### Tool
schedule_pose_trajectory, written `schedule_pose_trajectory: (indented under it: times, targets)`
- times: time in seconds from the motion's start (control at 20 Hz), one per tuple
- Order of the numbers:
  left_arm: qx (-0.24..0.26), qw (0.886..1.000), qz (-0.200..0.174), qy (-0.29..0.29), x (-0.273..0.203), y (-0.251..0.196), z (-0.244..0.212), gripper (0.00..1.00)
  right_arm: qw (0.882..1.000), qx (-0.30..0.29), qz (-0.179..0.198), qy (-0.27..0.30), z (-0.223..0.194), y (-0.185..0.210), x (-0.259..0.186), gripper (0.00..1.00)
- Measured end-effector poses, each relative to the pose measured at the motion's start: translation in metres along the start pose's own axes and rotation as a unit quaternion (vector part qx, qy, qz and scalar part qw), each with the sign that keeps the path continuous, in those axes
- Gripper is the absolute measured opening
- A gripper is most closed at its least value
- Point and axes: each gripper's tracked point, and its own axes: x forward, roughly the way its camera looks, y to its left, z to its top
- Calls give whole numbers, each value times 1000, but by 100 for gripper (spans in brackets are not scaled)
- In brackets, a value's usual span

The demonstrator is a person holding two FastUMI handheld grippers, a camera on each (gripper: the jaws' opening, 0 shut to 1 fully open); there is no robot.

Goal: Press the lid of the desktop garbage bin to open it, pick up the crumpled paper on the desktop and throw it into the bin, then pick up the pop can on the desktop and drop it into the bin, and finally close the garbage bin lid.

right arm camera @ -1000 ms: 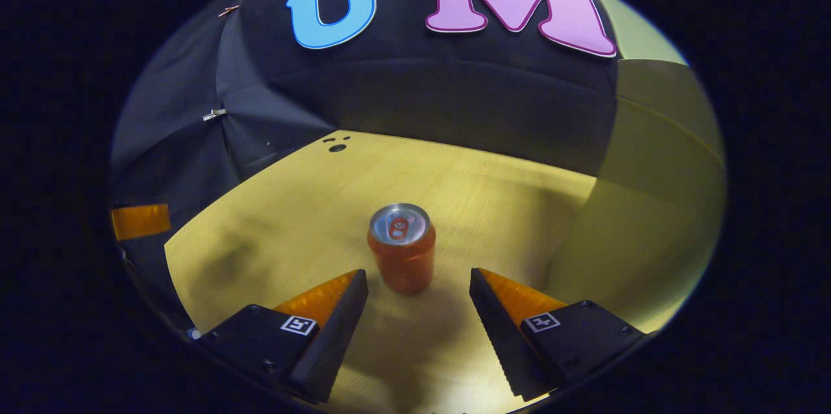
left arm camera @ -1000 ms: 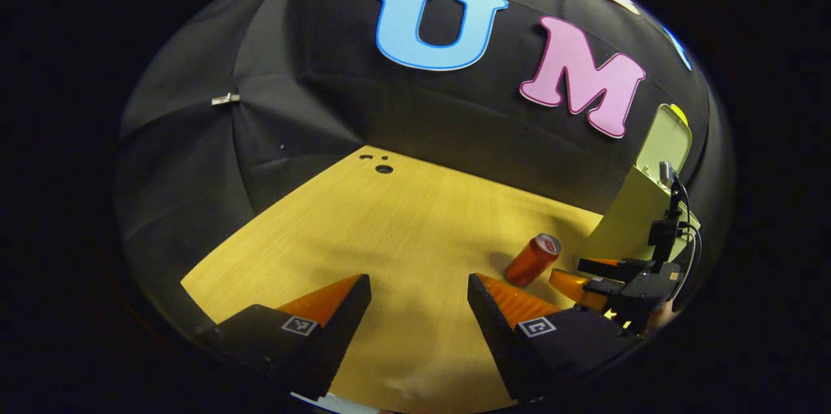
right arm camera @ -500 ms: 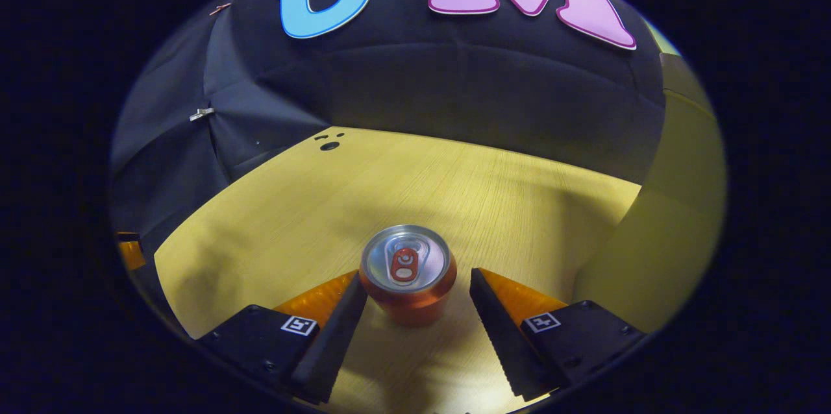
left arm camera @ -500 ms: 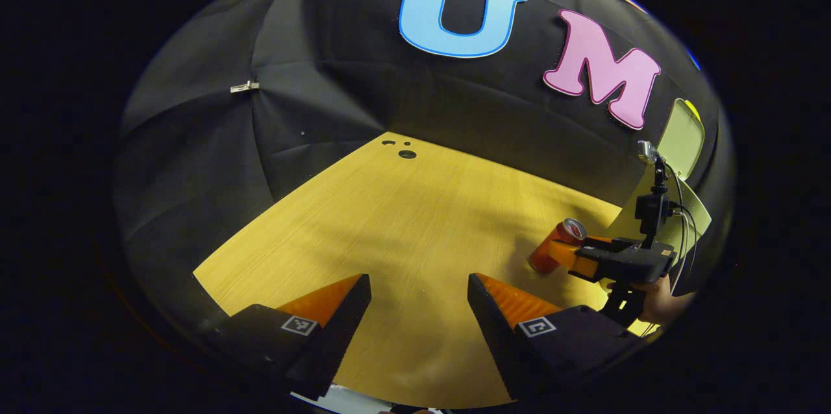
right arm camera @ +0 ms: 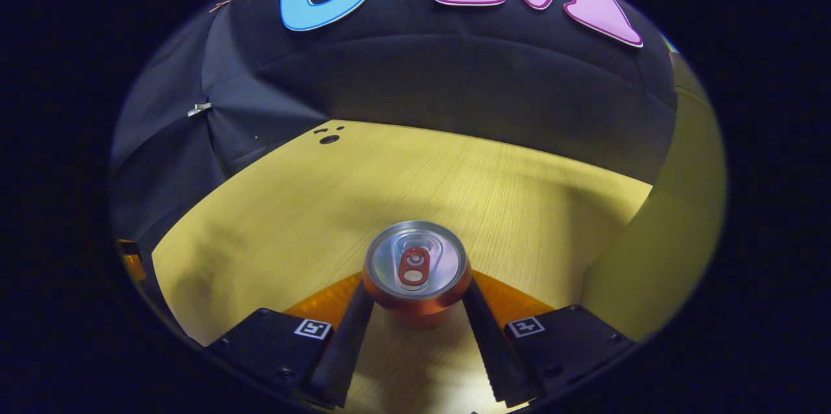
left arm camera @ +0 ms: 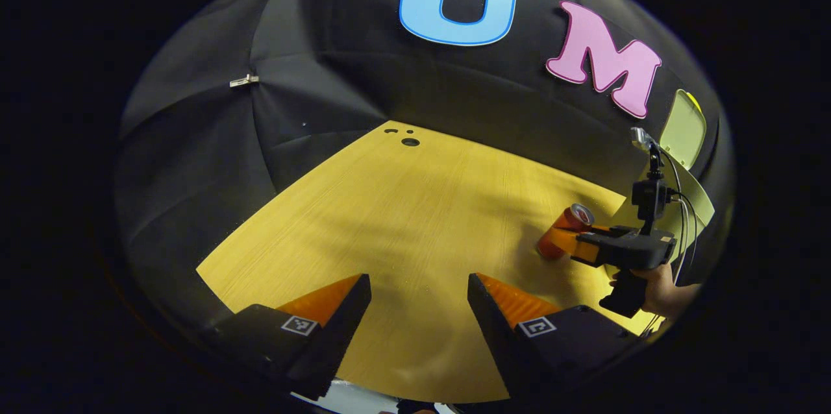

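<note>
Pop can (right arm camera: 415,271) upright on desktop (right arm camera: 292,206), pinched between right claw (right arm camera: 415,310) fingers

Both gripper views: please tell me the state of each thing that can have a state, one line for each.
pop can: upright on the desktop, unopened tab on top, held between the right gripper's fingers.
right gripper: shut on the can's sides.
left gripper: open, holding nothing, above the desktop.
bin lid: raised, open.
garbage bin: standing just right of the can.
</note>
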Motion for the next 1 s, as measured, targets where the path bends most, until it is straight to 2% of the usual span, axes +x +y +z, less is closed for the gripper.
schedule_pose_trajectory:
  times: [0.05, 0.3, 0.6, 1.0]
  targets:
    - [2, 1000, -2, -1, -2, 0, 0, 96, 1000, -4, 1, -2, 2, 2, -3, 83]
    - [13, 1000, -16, -13, -10, -6, 4, 96, 999, -20, 0, -27, 35, 4, -34, 83]
    - [30, 998, -37, -32, -19, 2, 7, 96, 996, -27, -13, -81, 99, 8, -102, 82]
    - [41, 994, -91, -40, -26, 19, 6, 96, 984, -2, -77, -159, 165, -3, -211, 82]
